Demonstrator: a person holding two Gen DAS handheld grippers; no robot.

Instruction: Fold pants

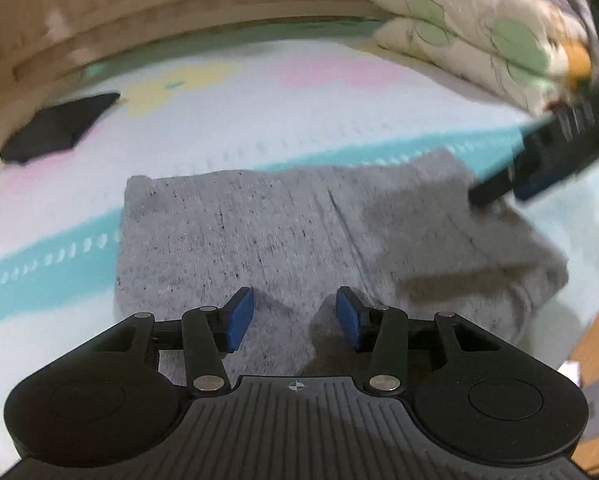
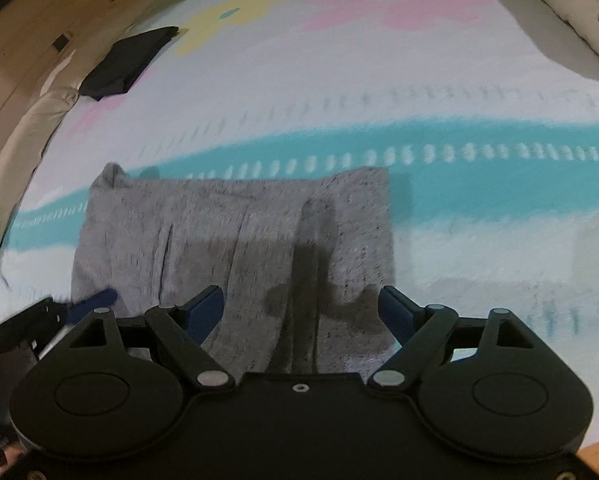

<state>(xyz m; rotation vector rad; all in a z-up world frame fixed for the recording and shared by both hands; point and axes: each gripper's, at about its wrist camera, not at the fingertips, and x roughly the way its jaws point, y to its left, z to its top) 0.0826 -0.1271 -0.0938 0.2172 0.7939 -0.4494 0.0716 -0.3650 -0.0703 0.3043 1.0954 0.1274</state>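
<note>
You have the pants lying in front of you as a folded, roughly rectangular bundle of heather-grey knit flecked with dark specks. They rest flat on the bed's pastel cover, their far edge across its teal stripe. A seam or fold line runs along the middle of the top layer. On your right side the fabric bulges in a rounded, thicker fold, while the far left corner is slightly bunched up. Nothing grips them
</note>
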